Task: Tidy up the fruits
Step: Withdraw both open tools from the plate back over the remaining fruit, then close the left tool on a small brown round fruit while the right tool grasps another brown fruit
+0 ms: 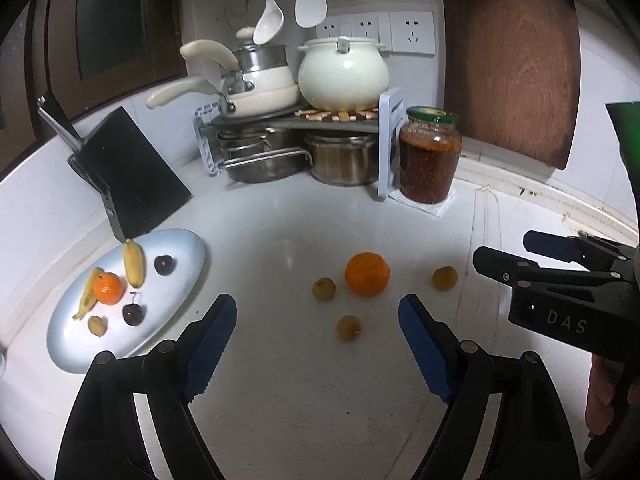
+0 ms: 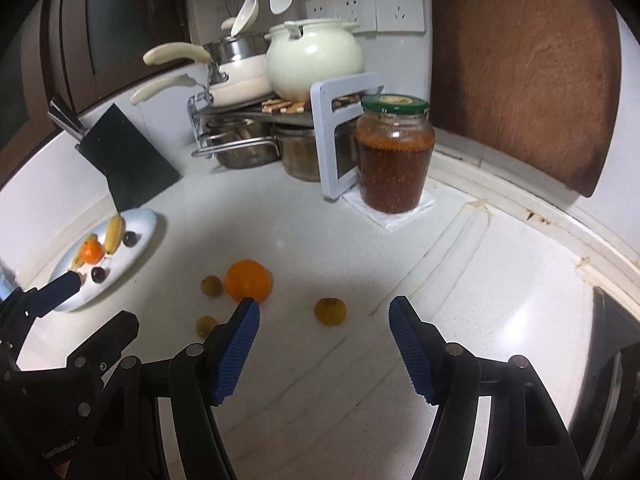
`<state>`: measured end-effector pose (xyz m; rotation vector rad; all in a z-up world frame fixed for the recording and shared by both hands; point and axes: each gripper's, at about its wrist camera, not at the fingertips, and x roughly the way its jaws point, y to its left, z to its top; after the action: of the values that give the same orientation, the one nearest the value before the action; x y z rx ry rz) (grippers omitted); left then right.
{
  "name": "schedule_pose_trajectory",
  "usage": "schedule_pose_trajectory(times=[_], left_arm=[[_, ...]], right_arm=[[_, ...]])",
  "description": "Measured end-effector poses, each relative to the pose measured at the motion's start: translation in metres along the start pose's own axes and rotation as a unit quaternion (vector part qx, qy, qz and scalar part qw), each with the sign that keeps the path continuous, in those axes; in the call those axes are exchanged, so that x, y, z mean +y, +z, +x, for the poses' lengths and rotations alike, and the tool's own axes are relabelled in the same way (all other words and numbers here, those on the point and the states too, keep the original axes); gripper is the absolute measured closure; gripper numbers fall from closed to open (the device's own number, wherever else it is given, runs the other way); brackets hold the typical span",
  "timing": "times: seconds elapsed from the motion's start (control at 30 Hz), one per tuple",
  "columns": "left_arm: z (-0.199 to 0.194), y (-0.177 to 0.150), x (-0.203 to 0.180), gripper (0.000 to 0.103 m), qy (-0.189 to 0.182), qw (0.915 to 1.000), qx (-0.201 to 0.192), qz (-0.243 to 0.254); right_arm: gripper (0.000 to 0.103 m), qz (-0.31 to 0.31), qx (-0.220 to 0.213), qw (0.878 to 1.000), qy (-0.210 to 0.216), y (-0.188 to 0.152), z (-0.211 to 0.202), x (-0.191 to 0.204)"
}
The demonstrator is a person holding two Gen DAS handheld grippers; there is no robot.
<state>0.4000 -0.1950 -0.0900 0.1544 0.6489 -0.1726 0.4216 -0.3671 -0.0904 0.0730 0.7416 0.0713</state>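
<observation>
A pale blue oval plate [image 1: 176,252] lies at the left with two bananas [image 1: 134,262], a small orange [image 1: 108,289], two dark cherries [image 1: 133,314] and a small yellow-green fruit [image 1: 97,325]. On the white counter lie a large orange [image 1: 367,273] and three small yellow-green fruits [image 1: 324,289] [image 1: 349,328] [image 1: 445,278]. My left gripper [image 1: 318,340] is open and empty above the counter, just short of these fruits. My right gripper [image 2: 324,344] is open and empty, just short of one small fruit [image 2: 330,311], with the large orange [image 2: 248,280] by its left finger.
A black knife block [image 1: 128,176] stands behind the plate. A rack with pots [image 1: 296,136] fills the back corner. A jar of red sauce [image 1: 430,156] stands on a white cloth to its right. A wooden board [image 1: 512,64] leans on the right wall.
</observation>
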Motion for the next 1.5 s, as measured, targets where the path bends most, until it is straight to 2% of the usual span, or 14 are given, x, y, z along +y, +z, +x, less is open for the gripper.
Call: schedule_pose_trajectory(times=[0.33,0.6,0.93,1.2,1.5], left_arm=[[0.028,-0.009,-0.007,0.027,-0.010,0.9996,0.026,-0.006],[0.055,-0.012,-0.009,0.037,-0.030,0.9974,0.064,-0.016],[0.080,-0.016,-0.007,0.045,-0.034,0.9948,0.093,-0.022],[0.095,-0.017,-0.008,0.056,-0.039,0.9928,0.112,-0.021],[0.102,-0.021,-0.008,0.069,-0.048,0.9909,0.123,-0.028]], right_arm=[[0.035,-0.006,0.022,1.000,0.010,-0.003,0.028,-0.009],[0.037,-0.005,0.045,0.999,0.011,-0.004,0.050,-0.013],[0.045,0.003,0.074,0.997,0.019,-0.004,0.074,-0.017],[0.050,0.007,0.084,0.996,0.019,-0.003,0.086,-0.018],[0.064,0.007,0.093,0.995,0.022,-0.004,0.097,-0.018]])
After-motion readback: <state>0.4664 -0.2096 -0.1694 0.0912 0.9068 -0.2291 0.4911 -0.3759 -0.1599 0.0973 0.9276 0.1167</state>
